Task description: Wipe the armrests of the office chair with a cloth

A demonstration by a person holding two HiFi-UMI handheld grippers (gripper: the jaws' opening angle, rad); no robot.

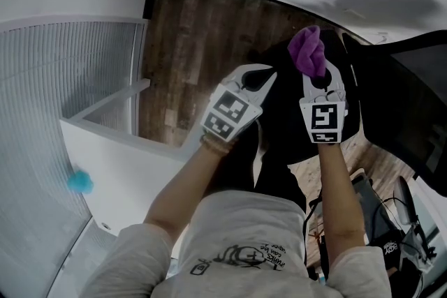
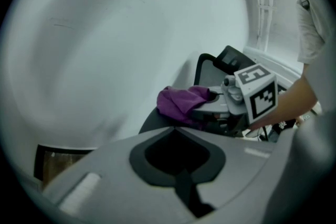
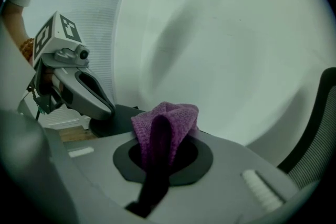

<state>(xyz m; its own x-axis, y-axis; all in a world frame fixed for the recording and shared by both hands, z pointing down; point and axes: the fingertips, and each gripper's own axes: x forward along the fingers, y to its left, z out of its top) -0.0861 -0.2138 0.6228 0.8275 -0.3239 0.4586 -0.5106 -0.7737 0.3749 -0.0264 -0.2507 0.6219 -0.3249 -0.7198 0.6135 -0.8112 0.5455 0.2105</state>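
A purple cloth [image 1: 309, 52] bunches out of my right gripper [image 1: 319, 77], which is shut on it; in the right gripper view the cloth [image 3: 169, 122] fills the gap at the jaw tips [image 3: 165, 131]. My left gripper [image 1: 268, 74] hangs just left of it, shut with nothing held, its tips [image 2: 176, 129] meeting. Seen from the left gripper, the cloth [image 2: 181, 104] and right gripper [image 2: 210, 106] sit just ahead. The black office chair [image 1: 408, 108] stands at the right, its mesh back [image 3: 315, 149] beside the right gripper. Both grippers hover over a dark part of the chair; I cannot pick out an armrest with certainty.
A white cabinet [image 1: 119, 150] and a grey ribbed panel [image 1: 63, 80] stand at the left, with a small blue object [image 1: 80, 181] on it. Wooden floor [image 1: 188, 45] shows ahead. Cables and devices [image 1: 391, 220] lie at the lower right. A white wall fills both gripper views.
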